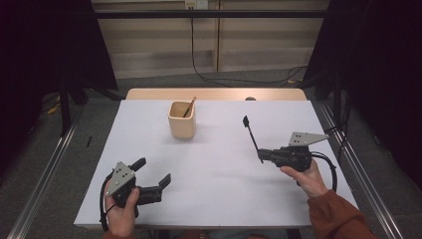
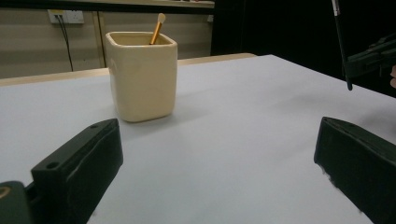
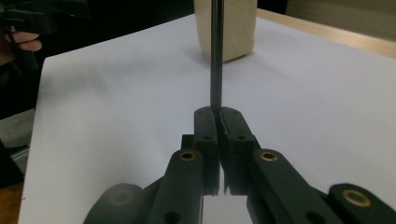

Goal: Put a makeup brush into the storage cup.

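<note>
A cream square cup [image 1: 181, 120] [image 2: 142, 74] [image 3: 229, 28] stands on the white table [image 1: 214, 169], toward the far middle. A wood-coloured stick [image 1: 189, 106] [image 2: 158, 29] leans inside it. My right gripper [image 1: 261, 154] [image 3: 217, 114] is on the right side of the table, shut on a thin black stick [image 1: 251, 134] [image 3: 216, 56] [image 2: 340, 37]. The stick rises from the jaws and points toward the far side, right of the cup. My left gripper [image 1: 154, 170] [image 2: 219, 135] rests near the front left, open, nothing between its jaws, facing the cup.
A wooden strip [image 1: 214, 93] runs along the table's far edge. Metal rails [image 1: 40, 184] flank the table on the floor, and dark curtains hang on both sides. Cables trail across the floor behind the table.
</note>
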Motion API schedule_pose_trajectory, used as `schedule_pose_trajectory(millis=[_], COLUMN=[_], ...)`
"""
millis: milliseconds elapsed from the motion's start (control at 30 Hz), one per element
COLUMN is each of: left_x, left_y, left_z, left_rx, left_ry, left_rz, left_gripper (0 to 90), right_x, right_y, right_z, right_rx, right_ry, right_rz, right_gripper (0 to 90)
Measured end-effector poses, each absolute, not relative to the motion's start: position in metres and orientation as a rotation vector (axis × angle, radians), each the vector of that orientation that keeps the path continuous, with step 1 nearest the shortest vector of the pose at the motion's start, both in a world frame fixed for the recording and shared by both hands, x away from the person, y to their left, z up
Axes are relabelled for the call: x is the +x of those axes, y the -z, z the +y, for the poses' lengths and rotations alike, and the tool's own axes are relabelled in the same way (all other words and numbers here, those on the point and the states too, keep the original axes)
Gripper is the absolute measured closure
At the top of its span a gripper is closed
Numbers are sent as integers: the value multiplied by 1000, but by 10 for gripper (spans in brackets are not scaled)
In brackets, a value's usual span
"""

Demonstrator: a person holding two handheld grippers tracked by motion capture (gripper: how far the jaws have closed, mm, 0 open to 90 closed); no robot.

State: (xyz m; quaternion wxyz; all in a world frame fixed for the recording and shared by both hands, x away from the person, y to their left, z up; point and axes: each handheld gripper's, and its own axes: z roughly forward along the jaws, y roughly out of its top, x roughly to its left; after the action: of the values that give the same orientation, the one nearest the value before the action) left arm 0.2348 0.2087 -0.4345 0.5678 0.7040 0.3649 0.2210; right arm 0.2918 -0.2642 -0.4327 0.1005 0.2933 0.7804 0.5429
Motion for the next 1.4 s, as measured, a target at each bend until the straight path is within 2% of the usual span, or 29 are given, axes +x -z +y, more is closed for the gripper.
schedule_pose_trajectory(millis=[600,1400], left_x=[234,233], left_y=[433,412], left_z=[204,164], left_rx=[1643,1634], left_ry=[-507,-434], left_rz=[834,713], left_gripper=[14,10], right_x=[279,272], right_y=[421,416], right_z=[-261,-247], right_rx=[808,728], right_ry=[-1695,-1762], right_rz=[2216,2224], right_gripper=[856,856])
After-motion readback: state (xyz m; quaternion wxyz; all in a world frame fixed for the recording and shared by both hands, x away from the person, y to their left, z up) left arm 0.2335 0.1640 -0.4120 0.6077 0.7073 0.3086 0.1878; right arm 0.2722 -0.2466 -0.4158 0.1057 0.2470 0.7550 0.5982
